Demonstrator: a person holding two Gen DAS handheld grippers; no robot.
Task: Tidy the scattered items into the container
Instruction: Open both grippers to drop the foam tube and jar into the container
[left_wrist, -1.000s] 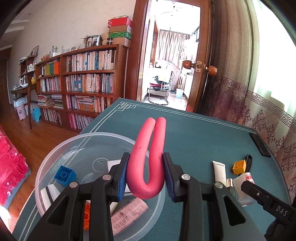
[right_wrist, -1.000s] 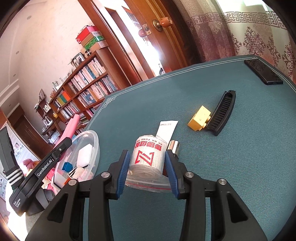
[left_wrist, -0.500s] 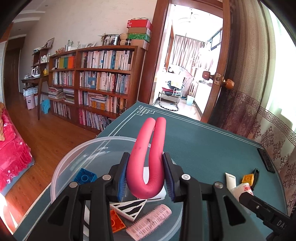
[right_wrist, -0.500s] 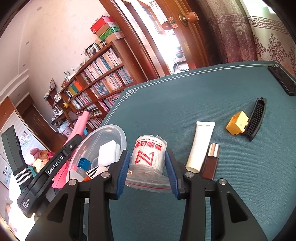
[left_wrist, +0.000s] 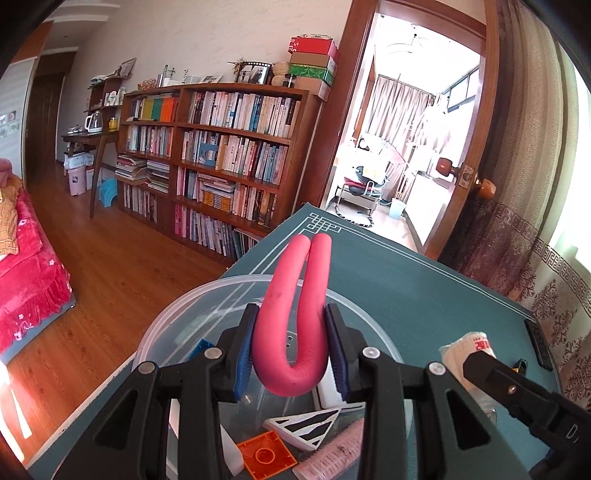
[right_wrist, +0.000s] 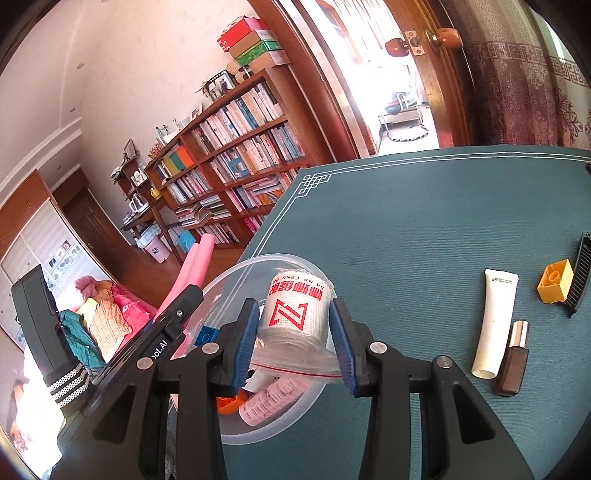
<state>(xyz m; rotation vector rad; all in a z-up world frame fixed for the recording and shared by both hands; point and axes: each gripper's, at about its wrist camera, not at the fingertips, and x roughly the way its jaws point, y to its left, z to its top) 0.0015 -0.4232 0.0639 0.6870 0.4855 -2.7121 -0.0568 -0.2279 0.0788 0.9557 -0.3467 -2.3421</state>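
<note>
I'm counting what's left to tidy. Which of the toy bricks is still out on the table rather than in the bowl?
The yellow brick, lying beside the black comb. The blue brick and orange brick are already inside the clear bowl.

Clear container (left_wrist: 192, 306): near rim hidden behind left tongs (left_wrist: 290, 356) at bottom of frame. Inside, blue brick (left_wrist: 201, 349) mostly covered by a tong arm; orange brick (left_wrist: 266, 457) and pink roller (left_wrist: 332, 456) partly covered. Bagged roll (left_wrist: 476, 345) half hidden by right tongs' arm, lower right. Right wrist view: black comb (right_wrist: 580, 273) cut off at right edge; tube (right_wrist: 495, 321) print too small to read.
</note>
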